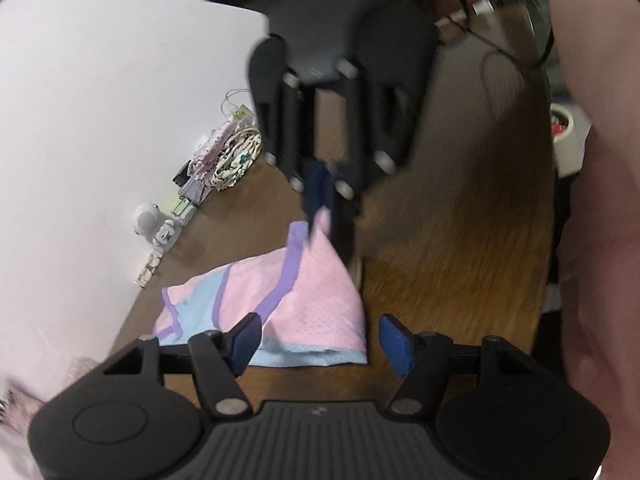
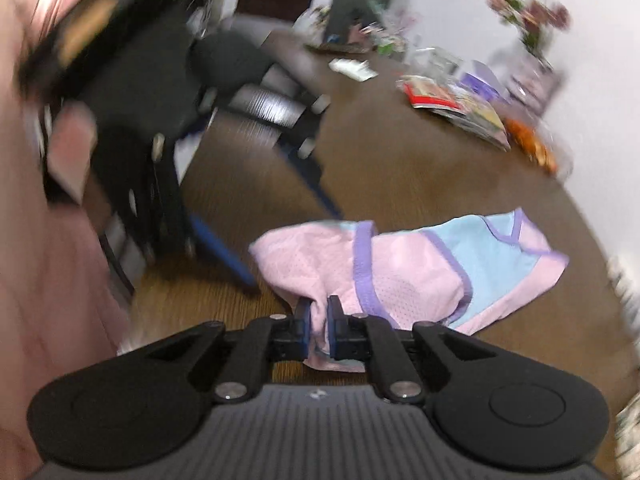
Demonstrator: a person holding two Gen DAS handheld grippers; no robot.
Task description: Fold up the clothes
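Brown wood-grain surface [image 1: 460, 240] runs up to a plain white wall [image 1: 100, 80], and on it lies a small mesh garment [image 1: 280, 300] in pink and pale blue with purple trim. From the left wrist view the left gripper [image 1: 320, 340] hangs just above the near edge of the garment with its blue-padded fingers [image 1: 394, 342] spread wide apart and nothing between them. Beyond it, the right gripper [image 1: 324, 200] comes down from above, blurred, and pinches a pink corner of the garment, lifting that corner into a peak while the rest stays flat on the surface. The right wrist view shows the same grasp up close: the right gripper [image 2: 319, 320] has its two blue pads drawn in on a fold of pink fabric [image 2: 319, 316], with the garment [image 2: 420, 272] spreading away to the right, its blue panel and purple V-shaped edge lying farthest out. Along the wall in the left wrist view sit a little white robot figure [image 1: 150, 220] and a heap of patterned cloth [image 1: 228, 152]. In the right wrist view, loose papers and packets [image 2: 460, 100] lie scattered at the far side of the surface, and much of the left of that picture is smeared by motion blur.
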